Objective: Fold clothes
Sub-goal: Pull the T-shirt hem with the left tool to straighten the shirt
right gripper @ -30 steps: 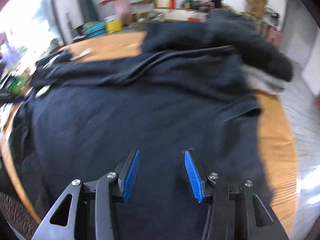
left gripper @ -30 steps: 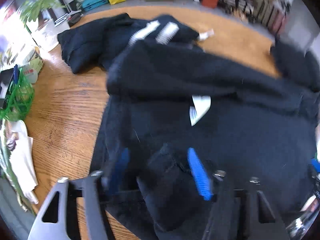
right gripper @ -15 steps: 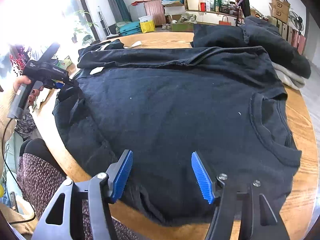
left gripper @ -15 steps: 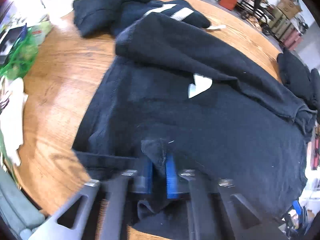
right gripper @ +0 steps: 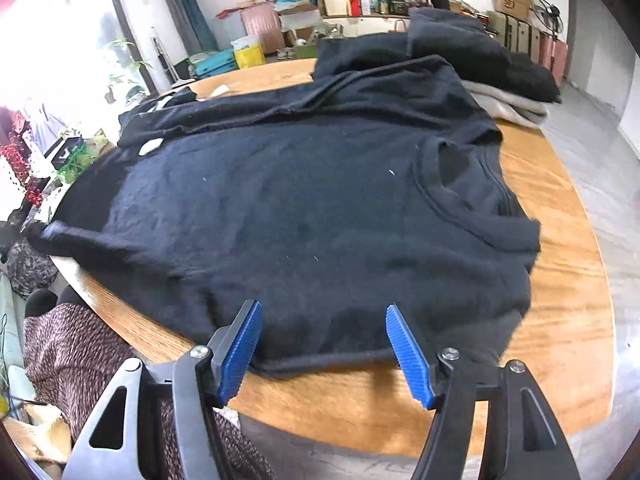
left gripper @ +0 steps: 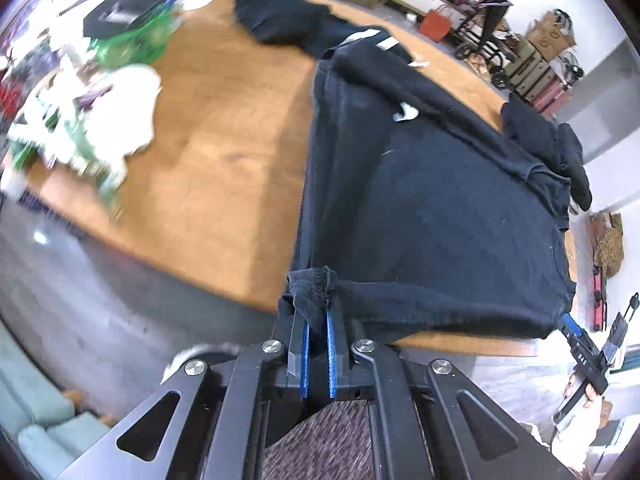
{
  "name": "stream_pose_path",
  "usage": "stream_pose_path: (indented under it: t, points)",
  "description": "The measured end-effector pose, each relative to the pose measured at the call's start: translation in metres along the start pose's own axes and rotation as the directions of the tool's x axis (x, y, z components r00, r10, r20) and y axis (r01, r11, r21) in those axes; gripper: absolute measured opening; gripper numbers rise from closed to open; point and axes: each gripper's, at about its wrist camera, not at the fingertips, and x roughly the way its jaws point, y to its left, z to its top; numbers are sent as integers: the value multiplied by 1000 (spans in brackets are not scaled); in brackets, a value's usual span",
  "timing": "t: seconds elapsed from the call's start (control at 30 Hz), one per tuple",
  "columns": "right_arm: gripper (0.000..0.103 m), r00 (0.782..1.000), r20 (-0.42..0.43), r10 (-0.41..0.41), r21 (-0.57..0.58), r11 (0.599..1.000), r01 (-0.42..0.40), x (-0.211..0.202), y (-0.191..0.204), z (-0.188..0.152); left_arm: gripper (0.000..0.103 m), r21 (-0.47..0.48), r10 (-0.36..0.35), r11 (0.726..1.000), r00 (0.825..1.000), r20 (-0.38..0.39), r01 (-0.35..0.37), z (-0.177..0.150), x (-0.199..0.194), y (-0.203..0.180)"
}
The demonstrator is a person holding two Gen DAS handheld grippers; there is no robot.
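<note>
The left claw [left gripper: 316,322] is clamped tight on a bunched corner of the black T-shirt [left gripper: 432,208], blue pads pressed together with a twist of dark cloth sticking up between them. The corner sits just off the near edge of the round wooden bench [left gripper: 224,168], and the hem runs taut from that pinch along the bench edge towards the other claw at the far right of the left wrist view.

Over to the right claw [right gripper: 324,346] — its jaws have just been opening and now stand well apart, blue pads either side of the shirt's near hem, nothing pinched. The hem lies between the pads but they don't press on it.

The shirt itself is spread flat across the bench, neckline [right gripper: 460,184] to the right in the right wrist view, a small white tag [right gripper: 150,146] near the far left part. One sleeve is folded in along the far side.

Behind it, a pile of dark folded clothes [right gripper: 472,56] rests on something pale grey [right gripper: 508,106] at the bench's far right. Another black garment with white stripes [left gripper: 304,26] lies at the far end in the left view — well apart from the shirt's pinched corner. White cloth and green clutter [left gripper: 100,112] sit on the bench's left side, blurred.
</note>
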Motion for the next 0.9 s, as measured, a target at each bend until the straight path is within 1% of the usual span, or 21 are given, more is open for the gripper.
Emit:
stream_pose_path:
  t: [0.07, 0.13, 0.27, 0.37, 0.43, 0.5, 0.53, 0.57, 0.6, 0.63, 0.67, 0.7, 0.73, 0.8, 0.87, 0.9]
  points:
    - [69, 1000, 3, -5, 9, 1000, 5, 0, -1, 0, 9, -24, 5, 1000, 1000, -18, -6, -6, 1, 8]
    - [69, 1000, 12, -6, 24, 1000, 6, 1, -2, 3, 9, -33, 21, 999, 999, -26, -22, -2, 7, 7]
    - [69, 999, 30, 20, 16, 1000, -20, 7, 9, 12, 9, -18, 70, 997, 997, -24, -71, 4, 13, 0]
    - [69, 999, 9, 33, -5, 999, -33, 19, 21, 13, 9, -18, 74, 997, 997, -27, -75, 2, 16, 0]
    - [69, 999, -21, 43, -29, 999, -43, 28, 31, 7, 9, -17, 73, 997, 997, -31, -73, -2, 16, 5]
    - [69, 997, -49, 55, -56, 997, -58, 32, 39, -3, 9, -23, 70, 997, 996, -61, -72, -10, 22, 12]
    - [69, 998, -50, 49, -80, 995, -53, 32, 43, -9, 9, -33, 70, 997, 994, -83, -73, -14, 24, 17]
    - [70, 999, -38, 26, -116, 993, -30, 29, 48, -15, 10, -49, 70, 996, 992, -106, -75, -17, 25, 24]
    - [69, 999, -41, 13, -143, 989, -18, 28, 51, -19, 13, -64, 70, 995, 989, -130, -79, -20, 27, 31]
    - [70, 999, -45, 3, -165, 986, -11, 28, 53, -21, 18, -80, 69, 993, 986, -153, -82, -23, 28, 37]
    - [69, 999, -54, 1, -178, 984, -10, 27, 53, -21, 21, -99, 65, 992, 985, -160, -81, -23, 27, 44]
    - [69, 998, -63, -2, -191, 982, -10, 25, 54, -20, 30, -120, 57, 990, 988, -147, -75, -21, 22, 49]
    - [67, 997, -72, -5, -203, 979, -9, 24, 54, -20, 43, -137, 56, 988, 990, -128, -73, -17, 17, 53]
    - [66, 998, -60, -12, -201, 980, 0, 20, 50, -13, 50, -138, 92, 985, 994, -62, -100, -4, 3, 51]
    - [67, 999, -24, -42, -186, 982, 36, 14, 41, -1, 53, -104, 138, 985, 990, 6, -136, 13, -10, 38]
    - [67, 998, -8, -60, -177, 983, 57, 12, 36, 6, 54, -81, 131, 988, 991, 24, -129, 21, -14, 30]
